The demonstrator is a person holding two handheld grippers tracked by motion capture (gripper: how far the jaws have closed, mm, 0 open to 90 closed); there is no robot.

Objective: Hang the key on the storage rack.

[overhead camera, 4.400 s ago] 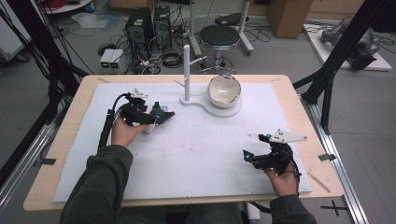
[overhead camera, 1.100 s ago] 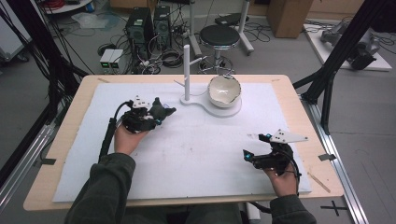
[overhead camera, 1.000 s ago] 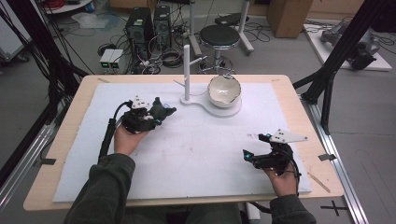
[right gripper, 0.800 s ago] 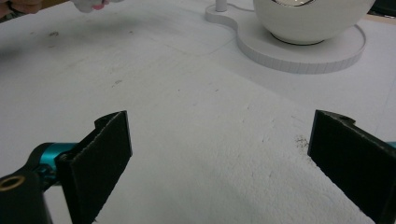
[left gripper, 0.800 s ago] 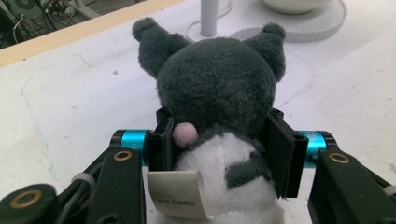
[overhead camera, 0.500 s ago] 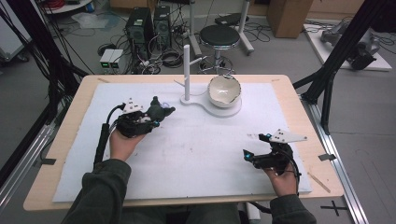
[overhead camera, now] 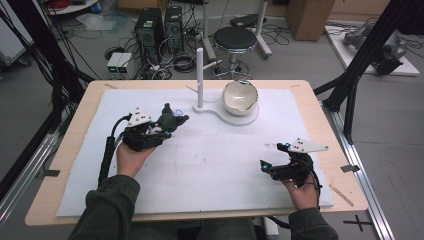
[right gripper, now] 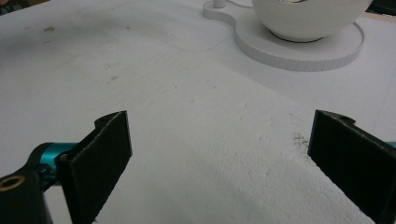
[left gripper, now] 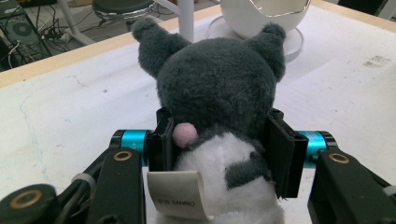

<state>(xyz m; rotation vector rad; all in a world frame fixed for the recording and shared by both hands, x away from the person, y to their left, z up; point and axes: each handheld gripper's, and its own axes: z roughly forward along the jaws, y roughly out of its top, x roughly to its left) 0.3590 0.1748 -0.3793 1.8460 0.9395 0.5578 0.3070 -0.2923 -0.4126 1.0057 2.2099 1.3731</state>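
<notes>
Bright, even overhead light; soft shadows, slightly blurry frames.

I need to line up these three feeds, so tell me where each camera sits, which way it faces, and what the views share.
High view: above the person's side, looking forward and down on the table; both forearms and hands enter from the bottom.
Left gripper view: rides the left gripper, looking along its jaws clamped on the plush toy.
Right gripper view: rides the right gripper, looking along its spread jaws across the table.
Shared: the white bowl on its stand appears in all three.
</notes>
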